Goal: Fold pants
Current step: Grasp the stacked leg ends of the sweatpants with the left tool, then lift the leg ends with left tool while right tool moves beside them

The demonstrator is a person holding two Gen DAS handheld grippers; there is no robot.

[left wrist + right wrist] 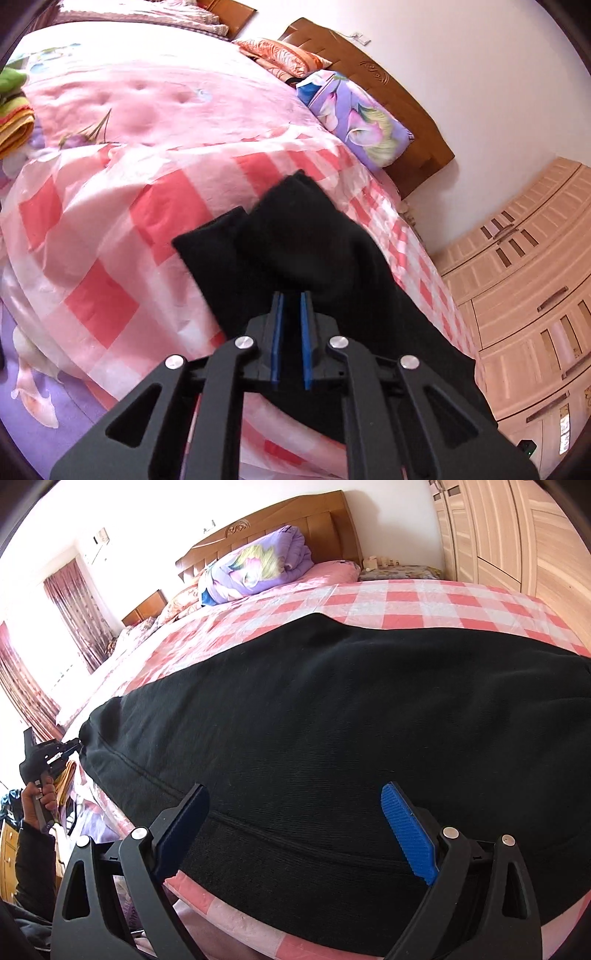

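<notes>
Black pants point(295, 243) lie on the pink checked bedcover point(110, 258), legs pointing away from the left wrist camera. My left gripper point(291, 299) is shut on the near edge of the pants, its blue pads pinching the cloth. It also shows in the right wrist view point(75, 744), clamped on the left corner of the pants. In the right wrist view the pants point(351, 720) fill the frame. My right gripper point(295, 805) is open, its jaws spread wide over the waistband, with nothing between them held.
A folded purple floral quilt point(258, 565) and pillows lie by the wooden headboard point(280, 520). A wardrobe point(528, 280) stands beside the bed. Folded orange and green cloth point(13, 110) sits at the bed's far left.
</notes>
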